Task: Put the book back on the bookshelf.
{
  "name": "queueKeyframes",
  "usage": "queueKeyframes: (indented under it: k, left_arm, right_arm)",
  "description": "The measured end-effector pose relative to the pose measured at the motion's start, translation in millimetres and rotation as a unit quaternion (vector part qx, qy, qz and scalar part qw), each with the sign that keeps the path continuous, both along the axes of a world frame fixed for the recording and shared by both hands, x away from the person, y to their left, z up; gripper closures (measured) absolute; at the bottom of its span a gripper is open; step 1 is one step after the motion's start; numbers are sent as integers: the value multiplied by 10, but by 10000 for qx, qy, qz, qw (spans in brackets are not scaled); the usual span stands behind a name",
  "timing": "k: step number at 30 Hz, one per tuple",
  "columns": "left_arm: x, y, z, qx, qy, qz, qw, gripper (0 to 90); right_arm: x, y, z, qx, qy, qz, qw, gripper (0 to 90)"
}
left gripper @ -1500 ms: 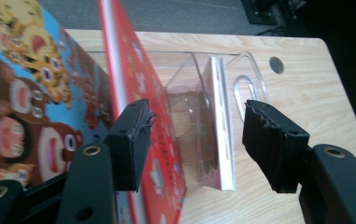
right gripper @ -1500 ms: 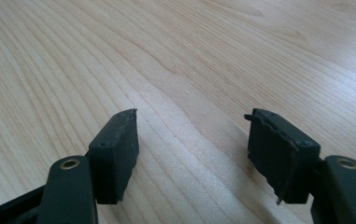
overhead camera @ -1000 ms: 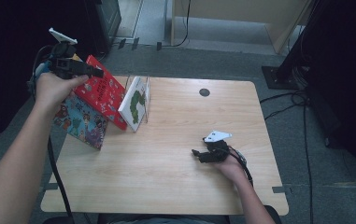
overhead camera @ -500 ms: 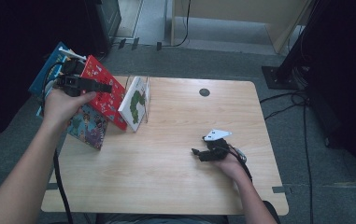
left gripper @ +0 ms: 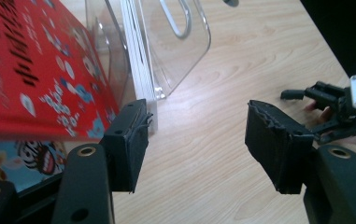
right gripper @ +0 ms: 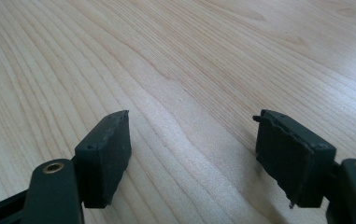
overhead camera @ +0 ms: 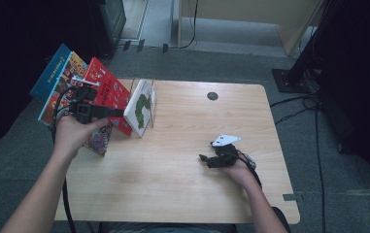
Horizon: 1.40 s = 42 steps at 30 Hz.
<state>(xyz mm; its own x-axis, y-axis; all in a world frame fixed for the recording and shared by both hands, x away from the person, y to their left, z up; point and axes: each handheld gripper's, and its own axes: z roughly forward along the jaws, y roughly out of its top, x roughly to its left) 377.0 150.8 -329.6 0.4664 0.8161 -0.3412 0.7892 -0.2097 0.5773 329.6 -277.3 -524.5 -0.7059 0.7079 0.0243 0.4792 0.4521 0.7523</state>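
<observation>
Down and inward has come the left gripper point(overhead camera: 117, 113) since a second ago, when it was held up off the table's left corner; it now sits low beside the books. Its jaws stand spread apart with nothing between them, only bare wood showing in the gap in the left gripper view. The jaw on the left in that view lies right at the lower edge of the red book point(left gripper: 35, 70), too close to tell whether it touches.

That red book leans tilted at the table's left edge, its top hanging out past the edge. Under it lies a colourful picture book point(overhead camera: 100, 141), and further out to the left a blue book point(overhead camera: 50, 73) fans off over the floor. Just right of the red book, a thin white book with a green picture point(overhead camera: 142, 108) stands tilted inside a clear plastic stand point(left gripper: 185, 42), whose looped wall rises behind the pages.

Over at the right, the right gripper point(overhead camera: 203, 158) has kept its place, lying low on the wooden table point(overhead camera: 187, 194) with the person's hand around it. Its jaws are spread wide too, holding nothing, with plain wood grain under them in the right gripper view. It is well apart from the books. A small dark round hole point(overhead camera: 212, 96) sits near the table's far edge.
</observation>
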Motion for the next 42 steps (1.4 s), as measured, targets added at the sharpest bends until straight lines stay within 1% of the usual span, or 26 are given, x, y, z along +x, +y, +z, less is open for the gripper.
queueKeyframes:
  k: [7, 9, 11, 13, 15, 19, 21, 22, 24, 28, 30, 32, 33, 37, 39, 41, 42]
  left_arm:
    - [-137, -65, -250, -75, 90, -124, 9999, 400]
    - [-178, -89, -340, -40, 134, -143, 9998, 401]
    - [-217, -117, -441, -5, 136, -147, 9998, 400]
    - [-257, -142, -535, 70, 95, -185, 9998, 402]
    - [-283, -169, -646, 32, 212, -226, 9995, 401]
    - [-317, -235, -842, 39, 343, -302, 9989, 400]
    - [-325, -269, -934, -24, 387, -332, 9987, 399]
    - [-326, -287, -979, -31, 403, -359, 9985, 399]
    - [-331, -328, -1070, 22, 416, -387, 9984, 398]
    - [-340, -410, -1241, -7, 485, -444, 9978, 398]
    - [-345, -460, -1323, 32, 491, -484, 9976, 399]
    - [-349, -507, -1379, 89, 485, -520, 9974, 398]
    - [-349, -527, -1404, 93, 507, -553, 9971, 398]
    - [-357, -615, -1484, 133, 497, -610, 9968, 398]
    - [-358, -656, -1519, 182, 489, -654, 9965, 395]
    - [-364, -703, -1563, 336, 461, -666, 9962, 392]
    - [-366, -716, -1583, 322, 469, -688, 9960, 392]
  right_arm:
    - [-1, 1, 0, 2, 6, 0, 10000, 262]
    - [-1, 1, 0, 2, 9, 1, 10000, 262]
    - [-1, 0, 0, -5, 7, 5, 10000, 262]
    - [0, 0, 0, -6, 5, 7, 10000, 262]
    - [-1, 0, 0, -10, 2, 5, 10000, 262]
    - [0, 0, 0, -12, 0, 8, 10000, 262]
    - [-1, 0, 0, -11, 1, 8, 10000, 262]
    - [-1, 0, 0, -11, 1, 8, 10000, 262]
    - [0, 0, 0, -11, 1, 8, 10000, 262]
    - [-1, 0, 0, -12, -1, 7, 10000, 262]
    - [-1, 0, -1, -13, -3, 11, 10000, 262]
    - [-1, 1, 0, -11, 1, 9, 10000, 262]
    - [-1, 0, -1, -15, -5, 14, 10000, 262]
    - [0, 0, -1, -19, -13, 18, 10000, 262]
    - [-1, 0, -1, -19, -8, 13, 10000, 262]
    - [-1, 0, -1, -21, -9, 14, 10000, 262]
    - [-1, 1, -1, -20, -8, 13, 10000, 262]
